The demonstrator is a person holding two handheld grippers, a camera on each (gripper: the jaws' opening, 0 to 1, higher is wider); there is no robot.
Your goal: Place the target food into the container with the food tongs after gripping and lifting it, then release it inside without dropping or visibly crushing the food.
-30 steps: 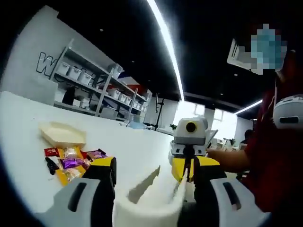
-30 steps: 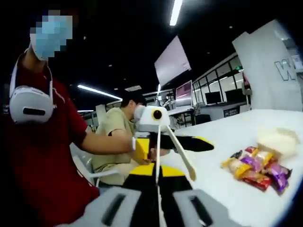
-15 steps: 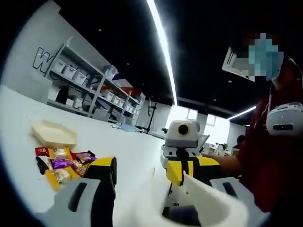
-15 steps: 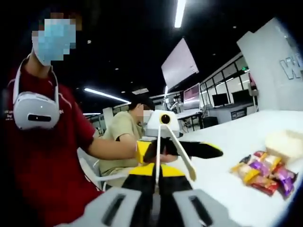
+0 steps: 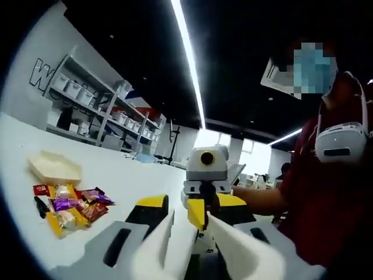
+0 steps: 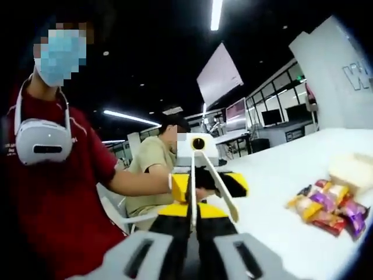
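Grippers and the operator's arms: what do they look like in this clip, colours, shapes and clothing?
The left gripper has pale grey bodies with dark slots, and black jaws tipped in yellow. The right gripper matches it: grey bodies, black jaws, yellow tips. Seen from the front, the right gripper is a white block above yellow-and-black jaws. The person wears a dark red short-sleeved shirt.

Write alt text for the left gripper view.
White food tongs rise between the left claw's yellow-tipped jaws above a white table. A pile of wrapped snacks lies to the left beside a shallow cream container, and the right claw faces in, held by a person in red.
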